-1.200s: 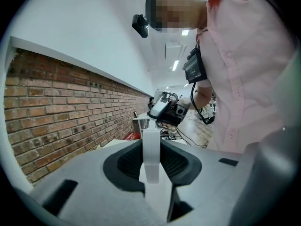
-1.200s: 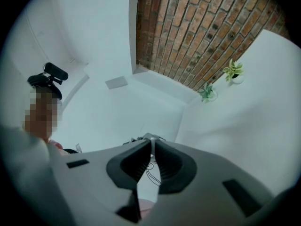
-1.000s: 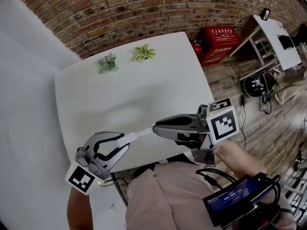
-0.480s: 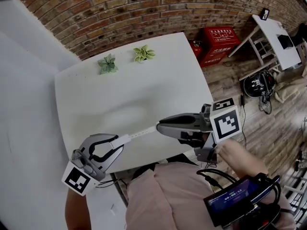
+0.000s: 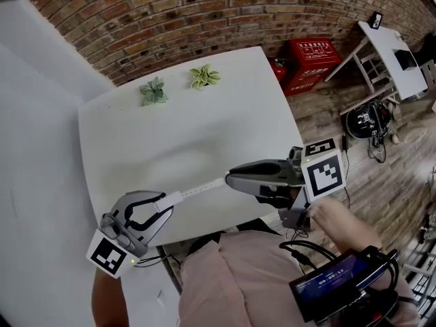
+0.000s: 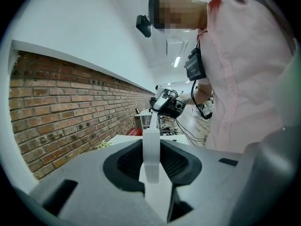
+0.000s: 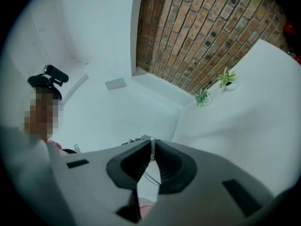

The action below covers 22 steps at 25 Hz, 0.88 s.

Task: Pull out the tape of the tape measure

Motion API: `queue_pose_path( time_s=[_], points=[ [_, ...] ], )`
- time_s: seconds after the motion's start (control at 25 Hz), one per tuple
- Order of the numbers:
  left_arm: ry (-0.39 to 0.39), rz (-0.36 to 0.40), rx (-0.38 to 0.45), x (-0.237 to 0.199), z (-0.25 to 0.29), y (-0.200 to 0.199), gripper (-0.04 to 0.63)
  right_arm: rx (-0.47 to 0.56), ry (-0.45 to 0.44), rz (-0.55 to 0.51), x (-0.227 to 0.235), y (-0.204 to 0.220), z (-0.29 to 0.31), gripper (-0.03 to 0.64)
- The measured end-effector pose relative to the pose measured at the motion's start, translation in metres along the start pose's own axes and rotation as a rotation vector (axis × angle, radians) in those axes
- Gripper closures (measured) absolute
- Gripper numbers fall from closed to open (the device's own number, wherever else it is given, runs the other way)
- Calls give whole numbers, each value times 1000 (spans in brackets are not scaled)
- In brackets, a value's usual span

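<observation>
Tape markings: ran too small to read.
Tape's end: lay mostly buried in the right gripper.
Worktop near edge: sat hidden behind the person's shirt.

"Anything legible here?"

"Little. The red metal box by the brick wall bears white characters, too small to read. The dark rectangular screen shows pale digits, too blurred to read."

"And the tongs?"

"Only black-and-white square markers, no letters. One is on the white cube of the right tongs, one on the second cube of the left tongs."
</observation>
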<state>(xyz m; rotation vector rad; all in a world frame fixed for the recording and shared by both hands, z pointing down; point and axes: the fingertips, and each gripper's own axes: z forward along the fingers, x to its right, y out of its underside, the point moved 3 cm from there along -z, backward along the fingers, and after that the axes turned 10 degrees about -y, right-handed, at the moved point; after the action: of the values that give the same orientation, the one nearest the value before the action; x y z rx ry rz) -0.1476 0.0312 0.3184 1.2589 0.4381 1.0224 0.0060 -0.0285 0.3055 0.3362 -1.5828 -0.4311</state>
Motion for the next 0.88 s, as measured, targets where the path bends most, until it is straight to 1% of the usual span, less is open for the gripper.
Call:
queue_pose_path(
  time_s=[0.72,0.88],
  points=[
    [-3,16,-27,-3,-12,10,492,10,29,-4,3,-3,-13,580],
    [-10,8,-27,-5,-13,13,492,10,34,-9,3,-5,-16,580]
  ],
)
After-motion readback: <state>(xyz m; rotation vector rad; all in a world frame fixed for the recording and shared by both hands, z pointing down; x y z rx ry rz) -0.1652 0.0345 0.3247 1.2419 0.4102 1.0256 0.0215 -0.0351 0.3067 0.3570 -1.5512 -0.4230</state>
